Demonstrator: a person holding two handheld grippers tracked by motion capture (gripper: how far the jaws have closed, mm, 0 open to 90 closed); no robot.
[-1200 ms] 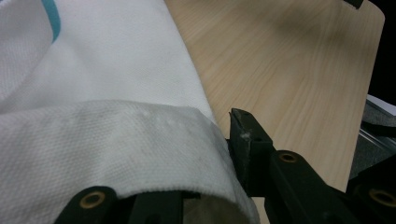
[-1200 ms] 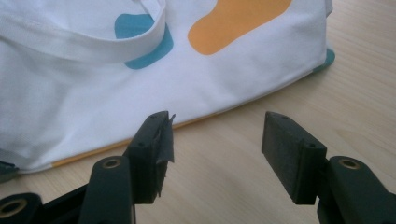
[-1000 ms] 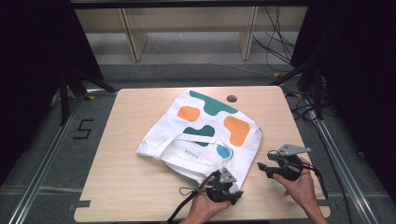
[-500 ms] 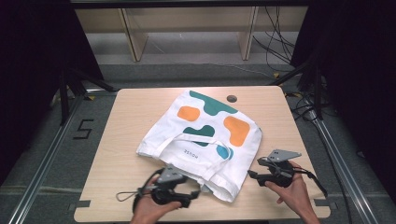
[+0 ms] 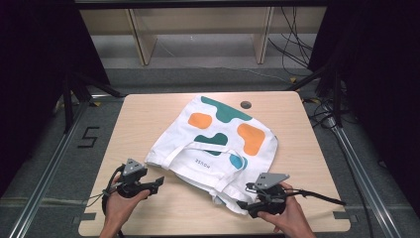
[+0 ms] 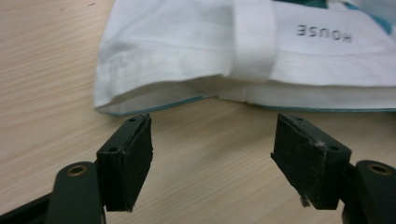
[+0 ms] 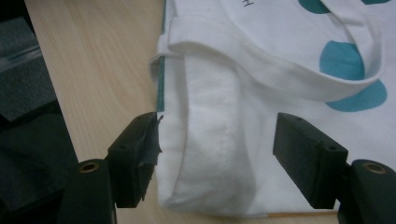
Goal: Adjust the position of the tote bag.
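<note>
From above, a white tote bag point(image 5: 218, 144) lies mid-worktop point(image 5: 317, 163); left tongs point(image 5: 154, 182) point at its near left corner, right tongs point(image 5: 243, 206) at its near right. In the left gripper view, jaws gape before the hem, "HOUSE" printed upside down. In the right gripper view, parted jaws straddle the bag's corner.

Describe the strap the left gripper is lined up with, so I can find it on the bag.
On the wooden table lies a white tote bag with teal and orange blobs. Along its near open edge, a flat white strap is sewn down beside the upside-down printed "HOUSE", just beyond the open left gripper. It is plain white and unprinted.
</note>
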